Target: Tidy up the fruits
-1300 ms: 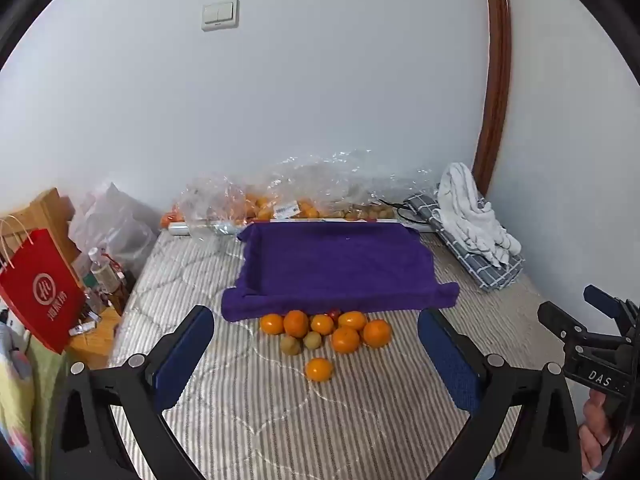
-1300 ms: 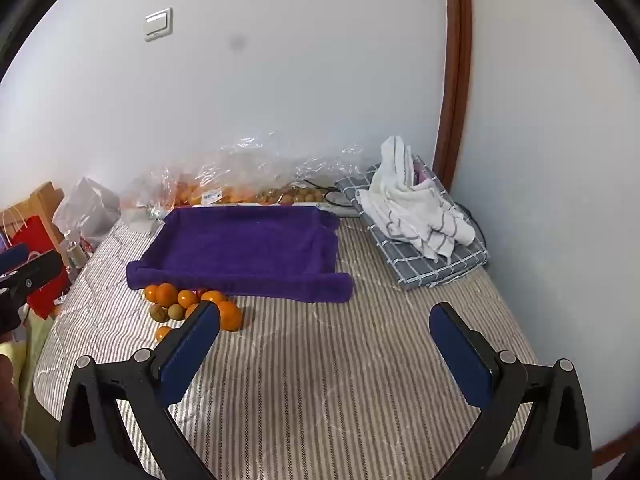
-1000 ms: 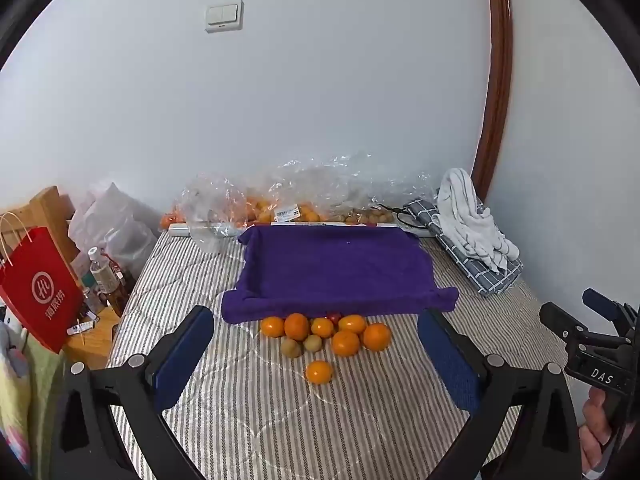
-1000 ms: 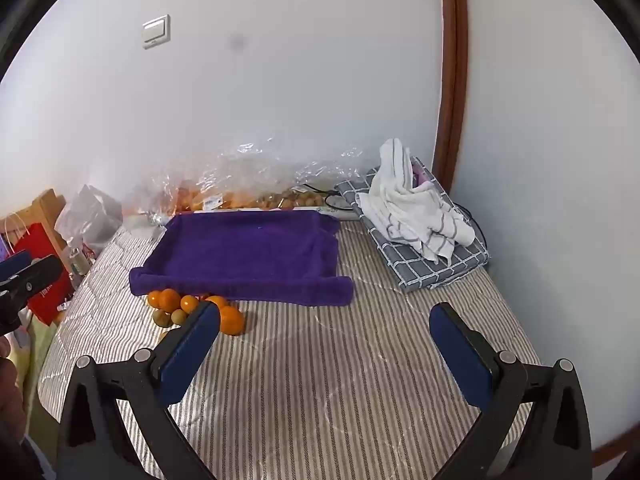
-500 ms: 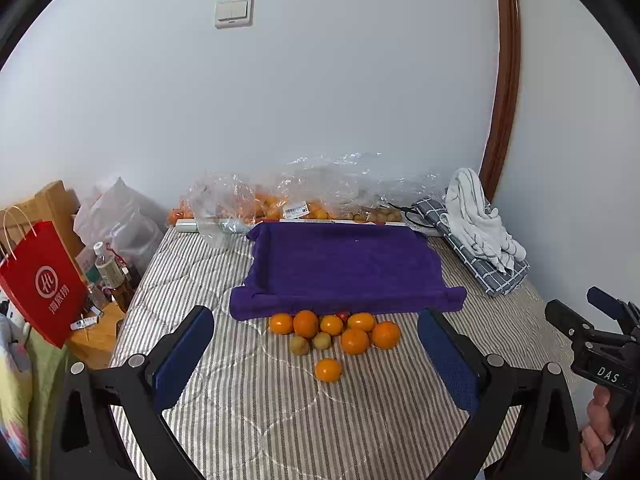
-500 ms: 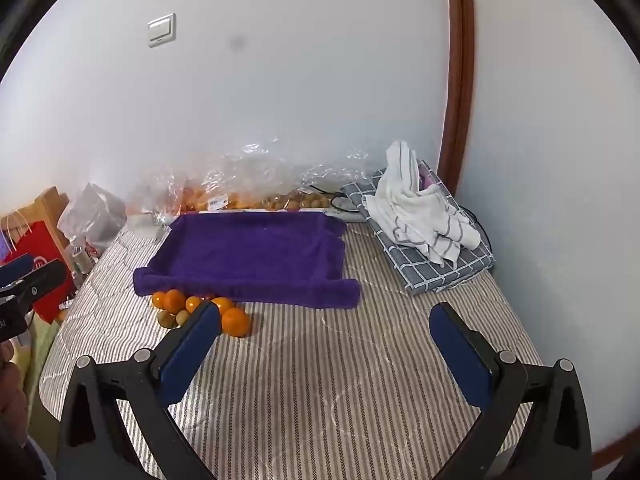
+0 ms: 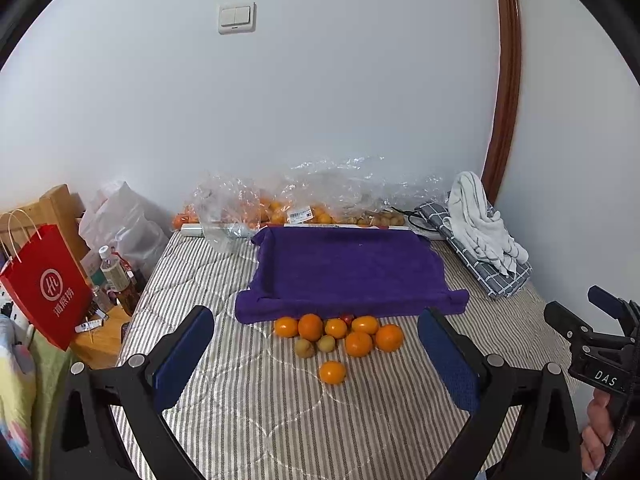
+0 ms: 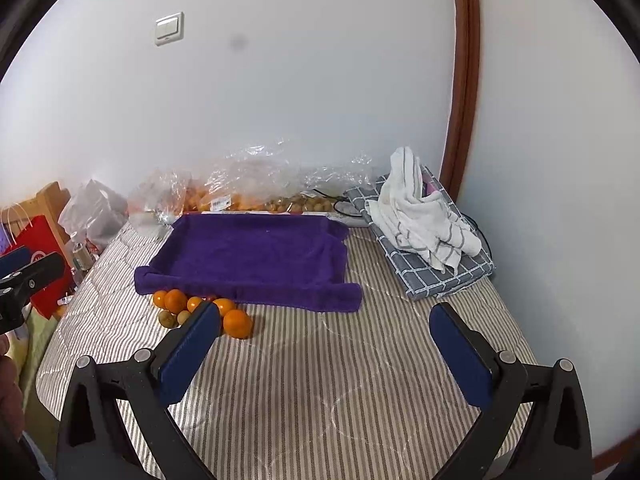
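A cluster of oranges and two small brownish-green fruits lies on the striped mattress in front of a purple towel-lined tray. One orange sits apart, nearest me. In the right wrist view the cluster and the tray sit left of centre. My left gripper is open and empty, held above the mattress short of the fruit. My right gripper is open and empty, over bare mattress to the right of the fruit.
Clear plastic bags of more fruit lie along the wall behind the tray. A white towel on a folded grey checked cloth lies at the right. A red paper bag and bottles stand off the mattress's left edge.
Both views have shifted slightly; the fruit and tray now sit a little lower and nearer. Both grippers stay open and empty. No fruit has moved.
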Available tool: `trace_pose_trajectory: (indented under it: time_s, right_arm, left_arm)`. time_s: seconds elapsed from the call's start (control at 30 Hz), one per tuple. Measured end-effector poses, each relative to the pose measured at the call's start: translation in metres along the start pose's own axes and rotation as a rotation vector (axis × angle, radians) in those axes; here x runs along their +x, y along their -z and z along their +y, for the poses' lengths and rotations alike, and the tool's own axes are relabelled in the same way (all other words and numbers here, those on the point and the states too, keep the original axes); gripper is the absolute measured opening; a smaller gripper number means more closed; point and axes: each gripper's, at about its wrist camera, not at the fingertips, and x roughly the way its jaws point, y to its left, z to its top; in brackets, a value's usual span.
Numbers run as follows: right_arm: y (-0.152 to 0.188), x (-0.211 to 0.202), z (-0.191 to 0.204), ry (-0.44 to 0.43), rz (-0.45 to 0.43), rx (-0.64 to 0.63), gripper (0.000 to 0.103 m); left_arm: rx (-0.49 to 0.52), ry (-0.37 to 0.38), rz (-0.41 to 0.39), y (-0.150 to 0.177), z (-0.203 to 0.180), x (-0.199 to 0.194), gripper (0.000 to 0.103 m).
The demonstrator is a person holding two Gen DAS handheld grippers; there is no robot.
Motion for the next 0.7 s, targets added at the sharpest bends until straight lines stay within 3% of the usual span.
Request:
trace_pose_trajectory:
  time_s: [0.7]
  right_arm:
    - [-0.0012, -0.0012, -0.0019, 0.01, -0.009, -0.002, 0.103]
  left_arm:
    - [0.007, 0.003, 0.0, -0.004, -0.0044, -0.0039, 0.103]
